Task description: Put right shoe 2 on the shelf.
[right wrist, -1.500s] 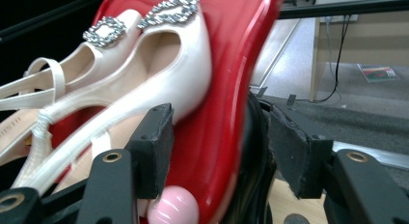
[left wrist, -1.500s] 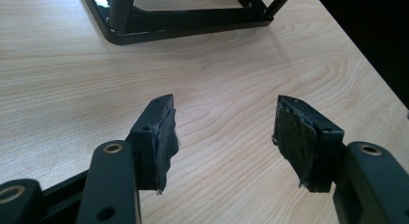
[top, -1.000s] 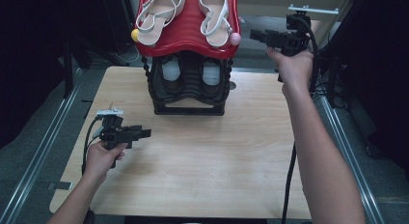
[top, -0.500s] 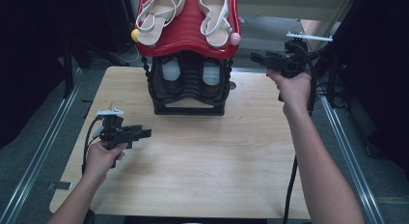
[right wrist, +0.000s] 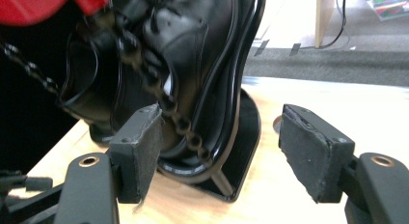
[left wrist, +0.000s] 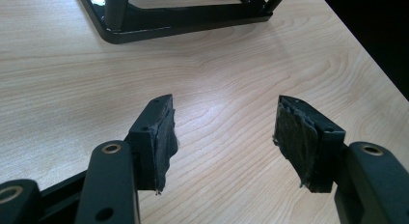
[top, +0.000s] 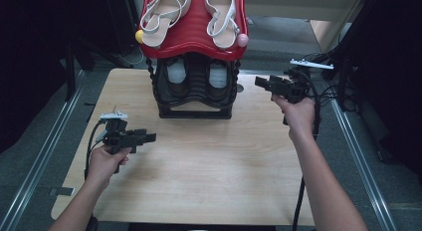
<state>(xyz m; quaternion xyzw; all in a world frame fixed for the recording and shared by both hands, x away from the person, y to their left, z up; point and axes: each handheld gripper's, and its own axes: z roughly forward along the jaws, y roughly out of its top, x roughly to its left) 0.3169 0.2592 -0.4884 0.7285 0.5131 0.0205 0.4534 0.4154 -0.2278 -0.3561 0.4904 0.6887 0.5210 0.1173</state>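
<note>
Left gripper [top: 149, 137] hovered low over the table [top: 214, 161], well in front-left of the shoe rack [top: 195, 86], jaws spread, empty. Right gripper [top: 262, 82] sat just right of the rack, jaws apart, aimed at the black shoe [right wrist: 193, 50] on the lower tier, not touching.
</note>
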